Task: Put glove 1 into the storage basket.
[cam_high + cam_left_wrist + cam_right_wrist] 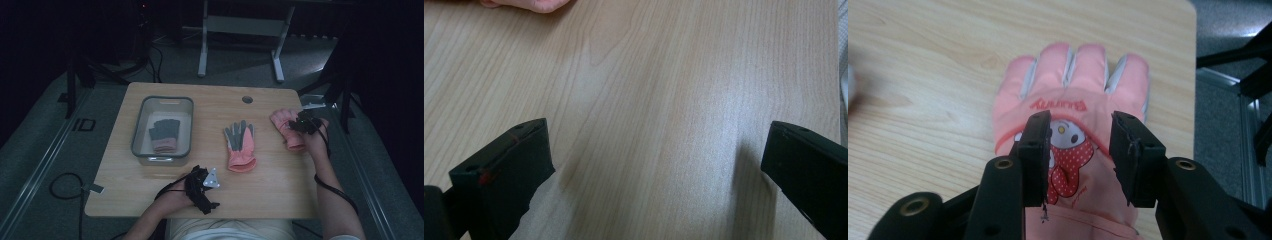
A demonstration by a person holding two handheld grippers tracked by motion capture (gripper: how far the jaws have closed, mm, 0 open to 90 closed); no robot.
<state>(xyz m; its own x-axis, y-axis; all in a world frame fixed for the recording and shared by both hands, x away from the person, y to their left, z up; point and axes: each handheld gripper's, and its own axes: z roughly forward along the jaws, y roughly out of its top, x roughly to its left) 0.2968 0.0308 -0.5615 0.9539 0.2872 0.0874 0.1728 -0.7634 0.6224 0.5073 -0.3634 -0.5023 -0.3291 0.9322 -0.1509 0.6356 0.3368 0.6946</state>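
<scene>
step in hand, as judged: picking up the pink glove (pixel 1073 145) lying flat near the right edge of the counter (pixel 200 195), toward its far right corner, fingers pointing away. right hand-held gripper (pixel 1079 152) sits just above the glove's back, jaws part-way apart and straddling the cartoon patch; no pinch on the fabric can be made out. to do it well: lower until both pads meet cloth, gather a fold at the patch or cuff, close fully, then lift clear before carrying toward the grey bin (pixel 137 131) near the left edge.

left hand-held gripper (pixel 202 186): resting at the near edge, jaws wide apart over bare wood, nothing between them.

count:
- gloves: three; one pink at right, one grey-and-pink glove (pixel 240 146) at the middle, one grey glove (pixel 164 135) inside the bin
- bins: one
- hand-held grippers: two
</scene>
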